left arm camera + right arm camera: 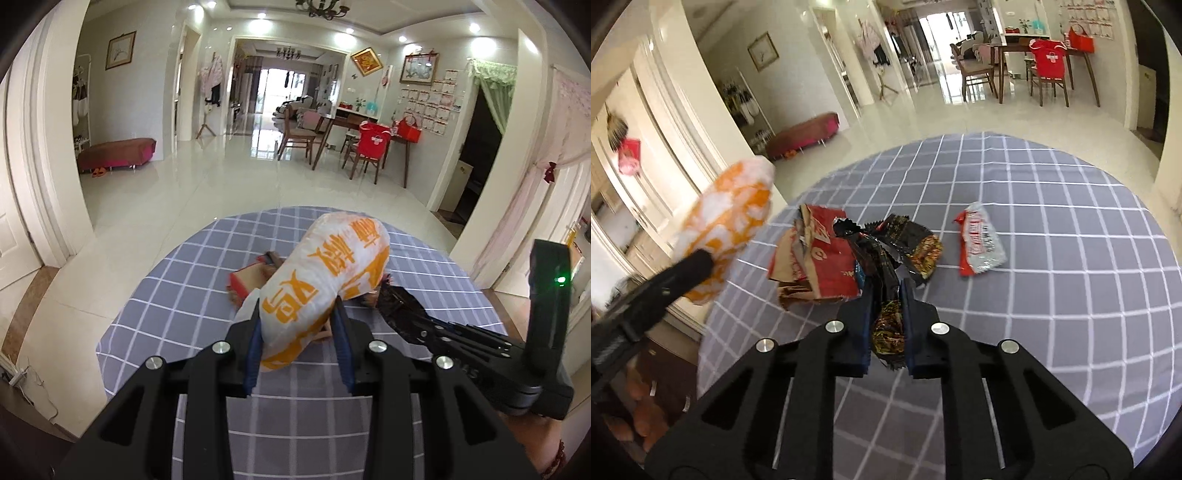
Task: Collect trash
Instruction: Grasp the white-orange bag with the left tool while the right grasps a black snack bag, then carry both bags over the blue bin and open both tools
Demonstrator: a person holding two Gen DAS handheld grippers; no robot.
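Observation:
My left gripper point(297, 317) is shut on a white plastic bag with orange print point(325, 280) and holds it above the round table; the bag also shows in the right wrist view point(727, 221) at the left. My right gripper point(886, 291) is shut on a black crinkled snack wrapper point(890, 328) and lifts it just over the cloth. A torn red and brown paper carton point(816, 258) lies left of it, and another black wrapper point(916, 243) just beyond. A red and silver wrapper point(980, 240) lies to the right. In the left wrist view the right gripper point(399, 299) sits right of the bag.
The table wears a grey-blue checked cloth point(1052, 295). Behind it are a glossy tiled floor, a low pink bench point(118, 151) at the left and a wooden dining table with chairs point(369, 144) at the back right. White door frames stand on both sides.

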